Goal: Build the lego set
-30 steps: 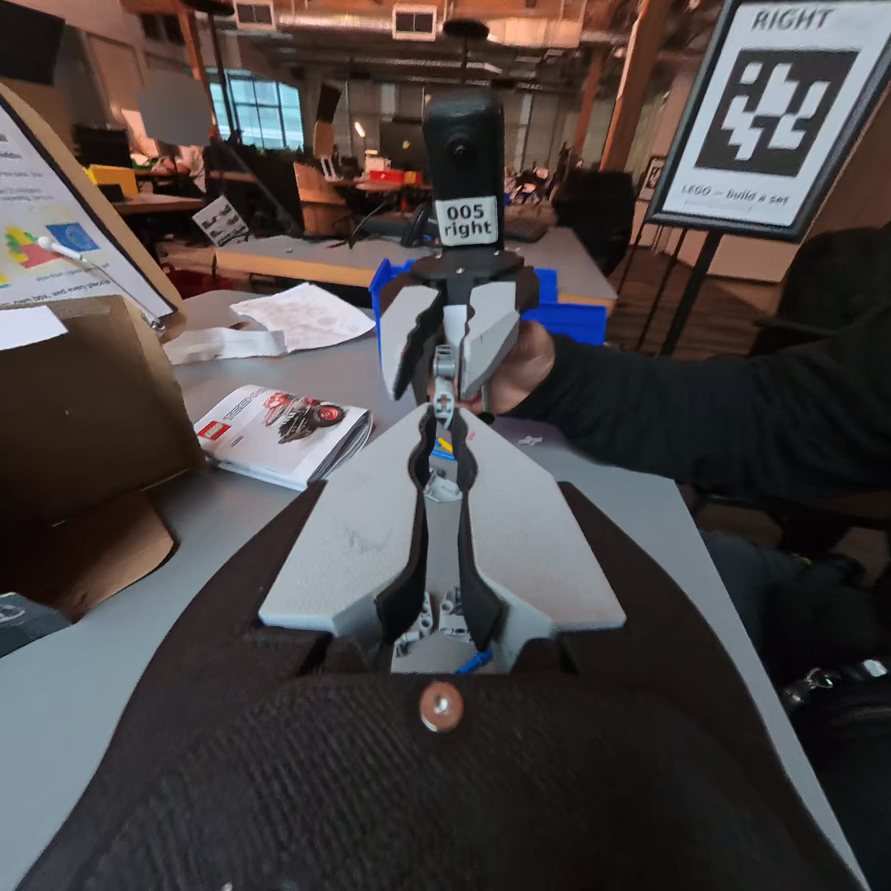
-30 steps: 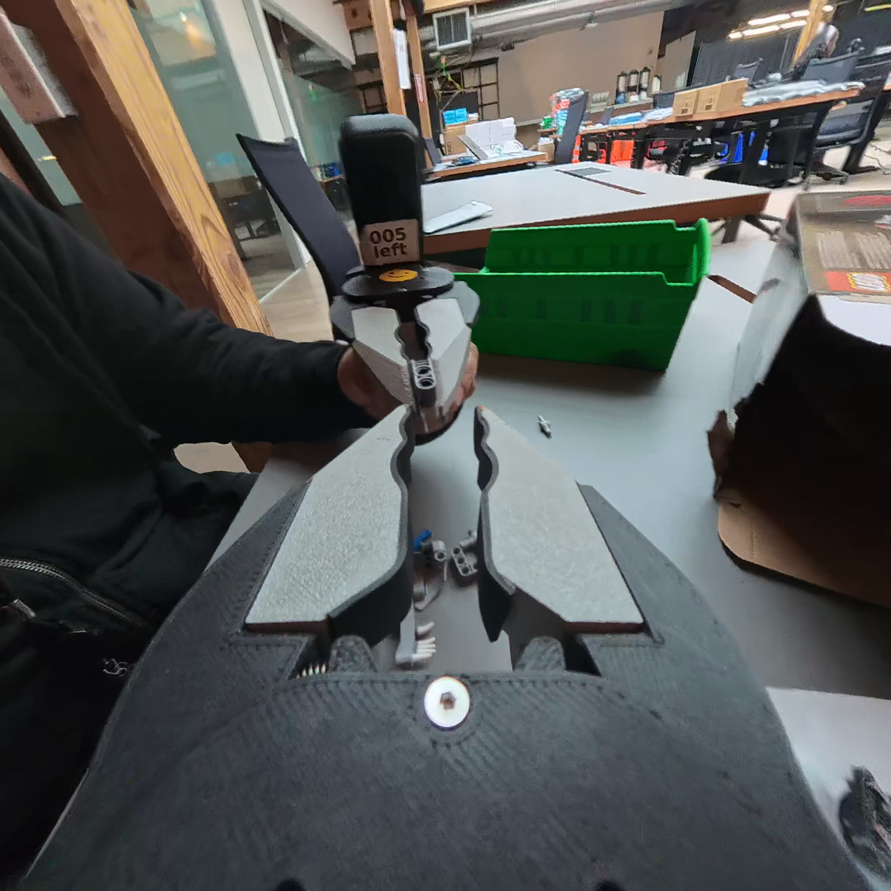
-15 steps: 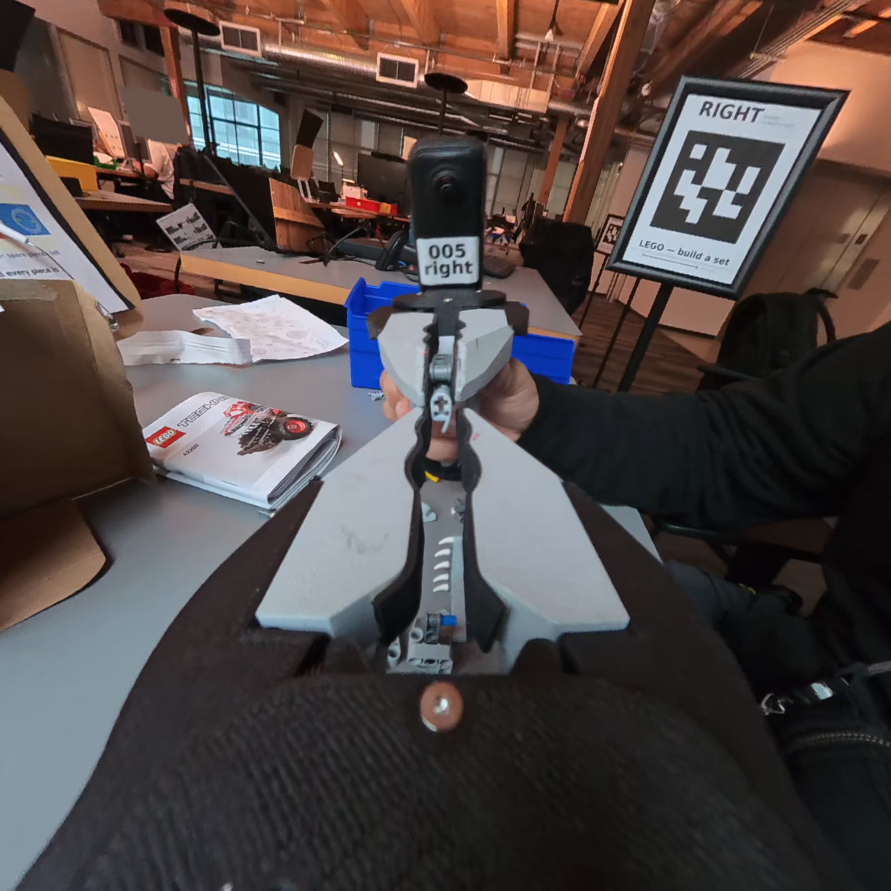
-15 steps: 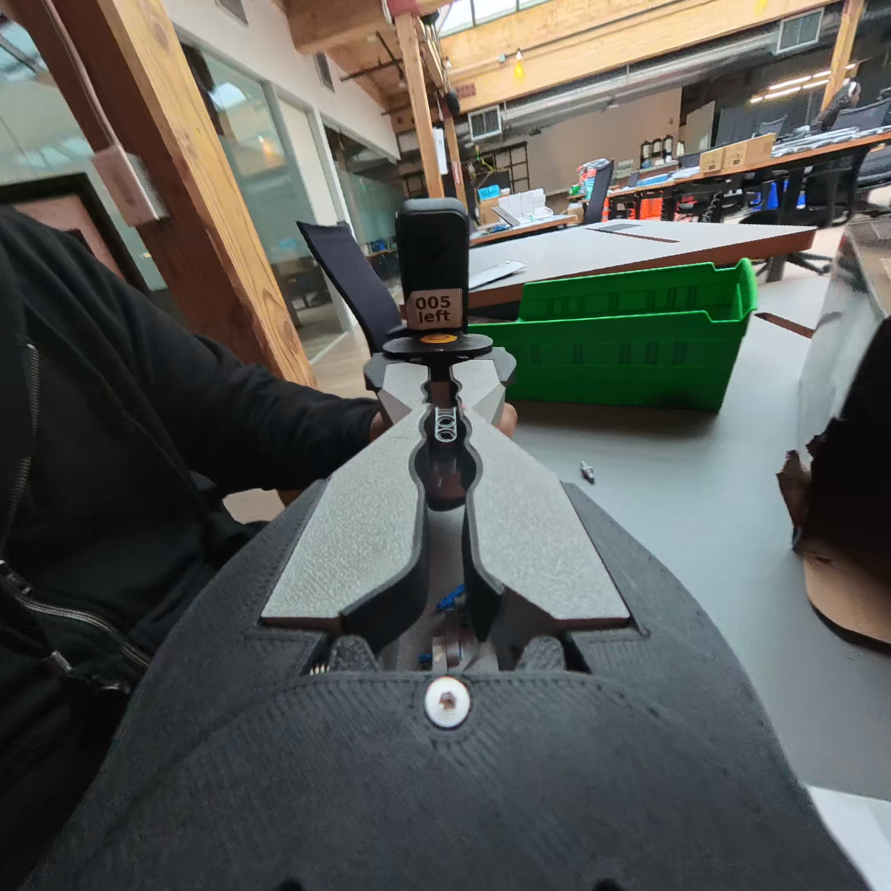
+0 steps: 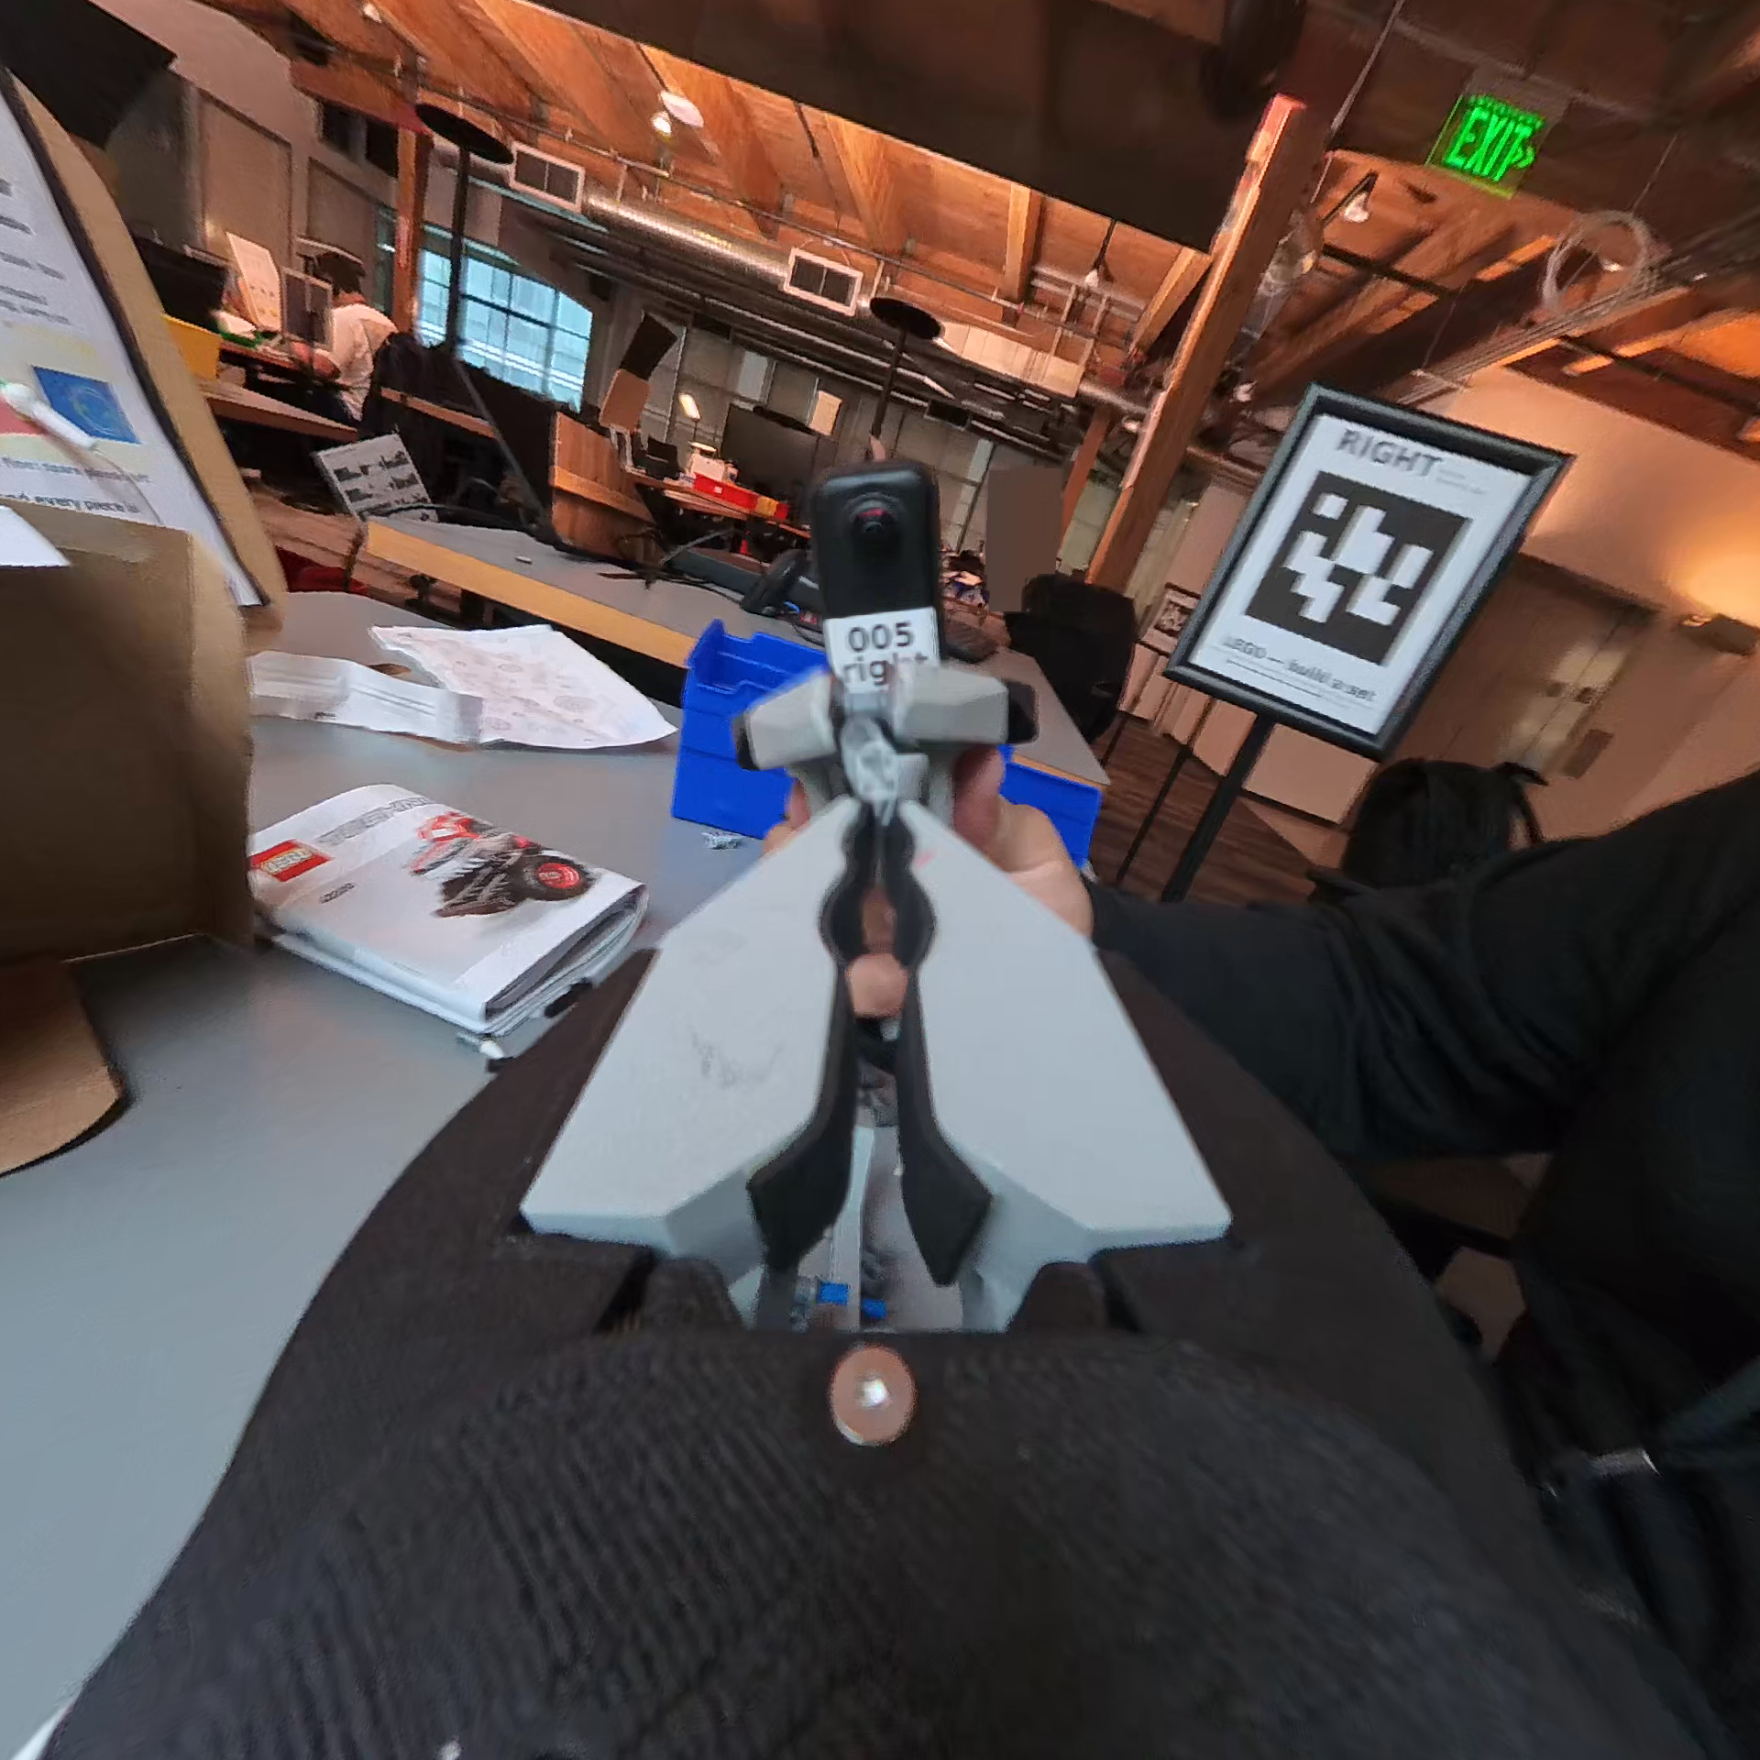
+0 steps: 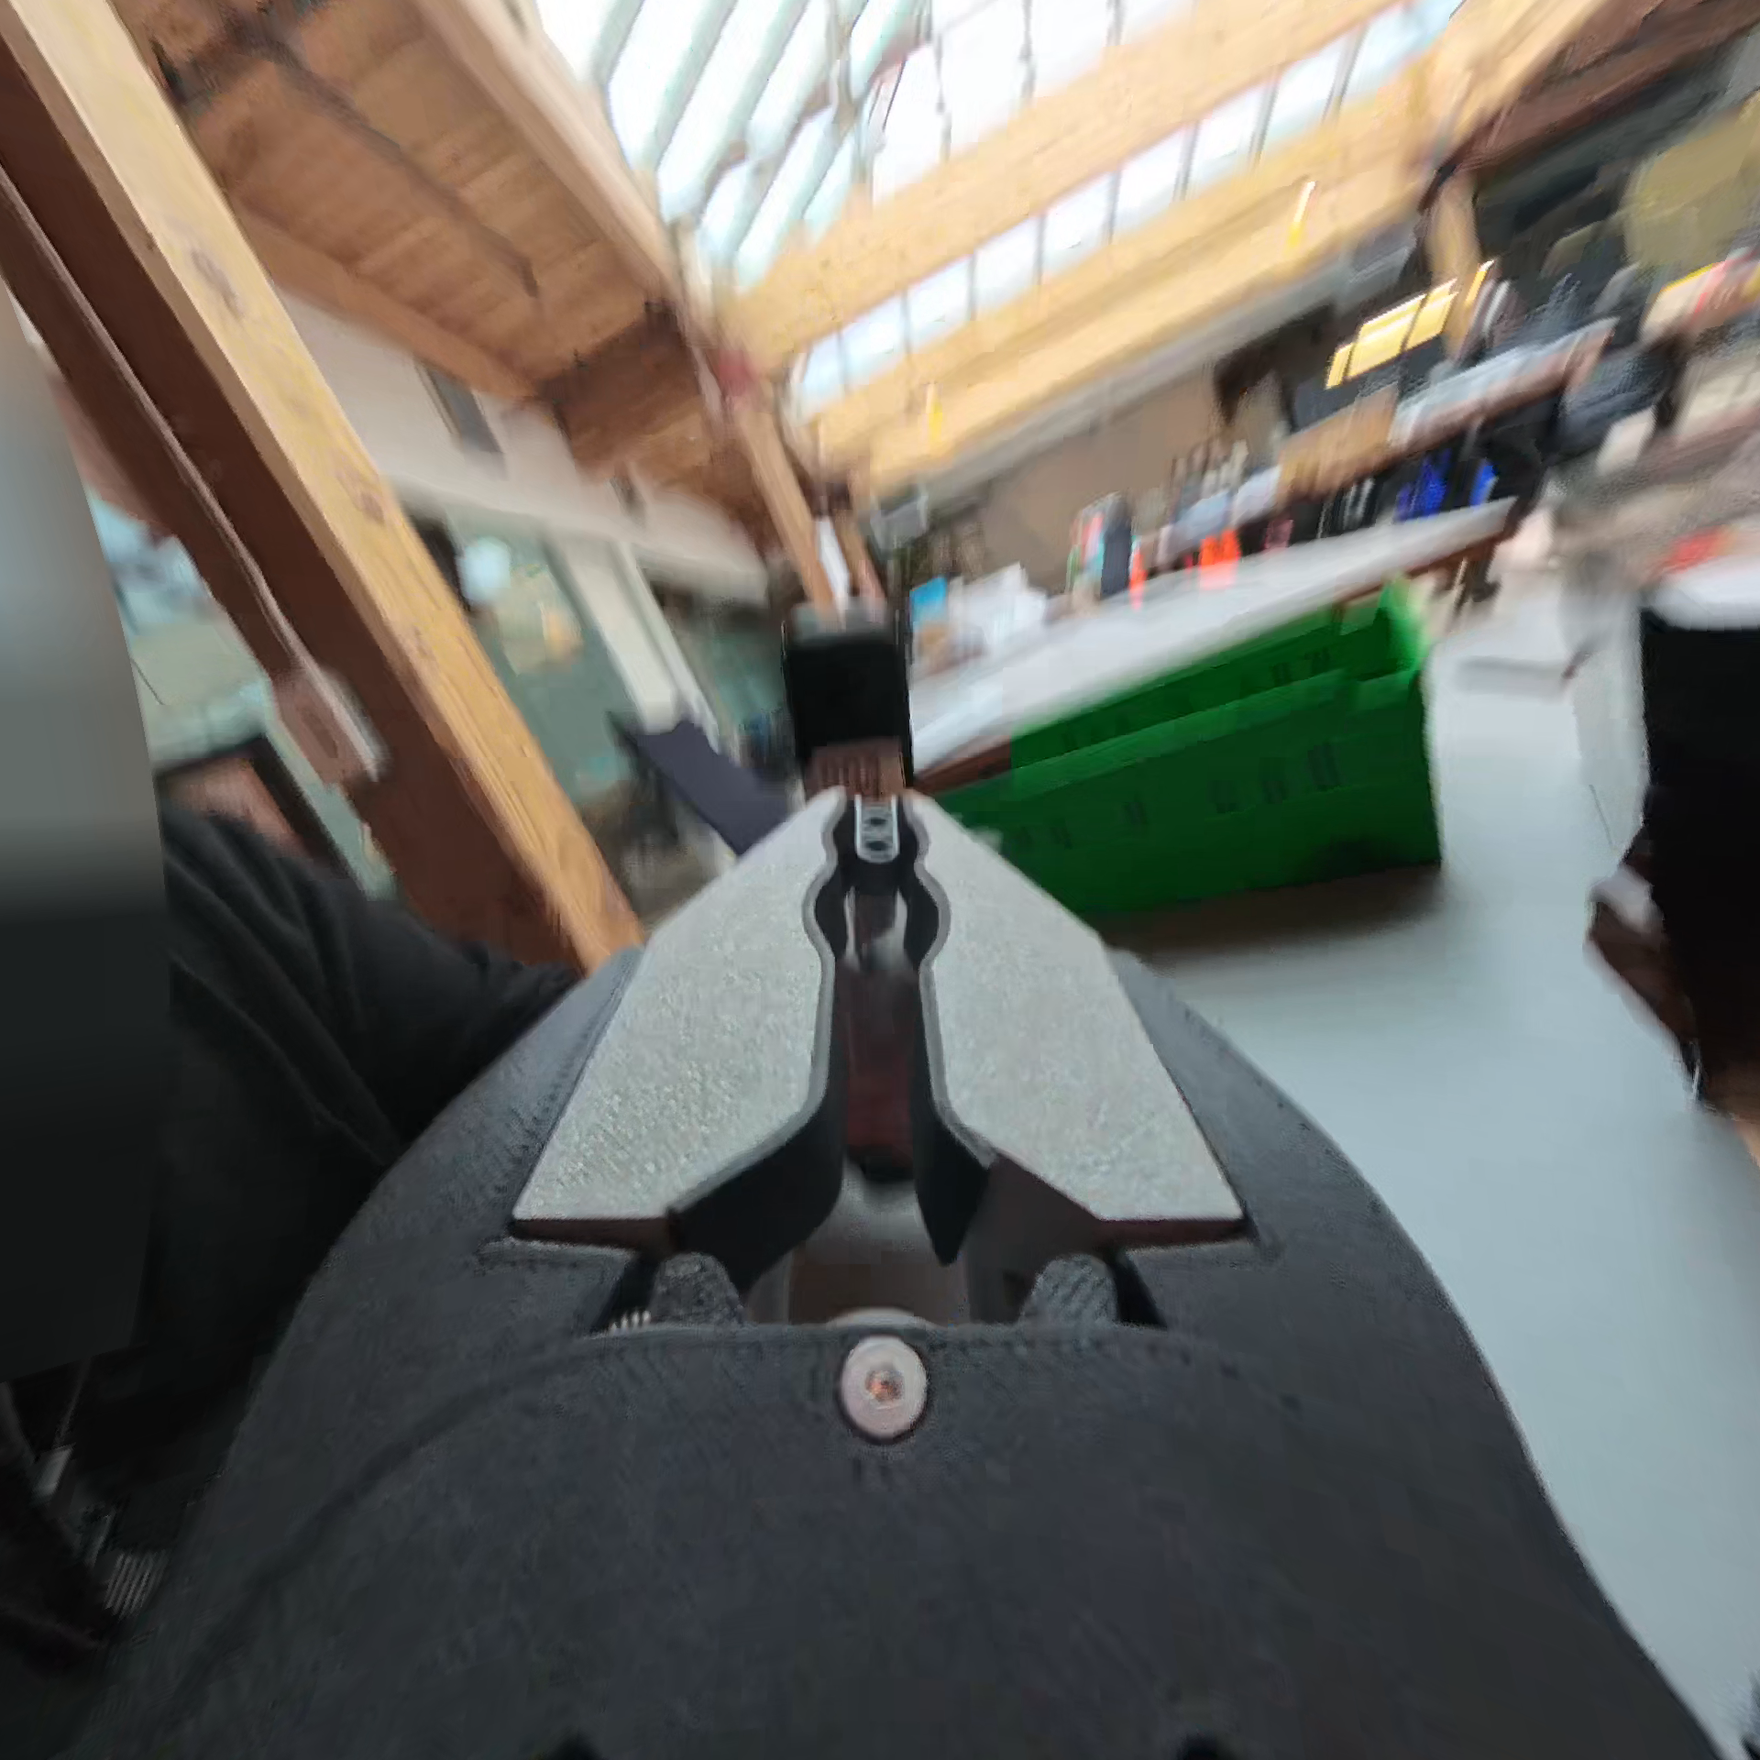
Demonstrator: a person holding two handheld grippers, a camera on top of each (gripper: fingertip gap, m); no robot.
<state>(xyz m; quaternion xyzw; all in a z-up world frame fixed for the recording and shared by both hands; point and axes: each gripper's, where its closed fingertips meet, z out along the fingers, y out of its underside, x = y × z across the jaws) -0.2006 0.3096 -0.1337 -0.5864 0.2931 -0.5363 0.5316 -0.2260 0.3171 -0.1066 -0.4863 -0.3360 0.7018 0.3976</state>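
A small grey lego piece is sitting in the air above the tabletop, pinched where the two tools meet tip to tip. The left hand-held gripper is nearly closed, its tips pressing on the lower end of the piece. The right hand-held gripper is facing it, also squeezed onto the piece; in the right wrist view its own tips are clamping a pale holed piece, though that view is badly blurred. A hand in a black sleeve is holding the right tool.

More small pieces, one blue, are lying on the tabletop below the left tool's fingers. A booklet is lying flat to the left, well apart from the tools, with open grey surface between. A cardboard box is standing at the far left edge. A blue bin is sitting behind the tools, near the tabletop's far edge. Loose paper sheets are lying beyond the booklet. A green bin is sitting on the other side, with clear surface in front of it.
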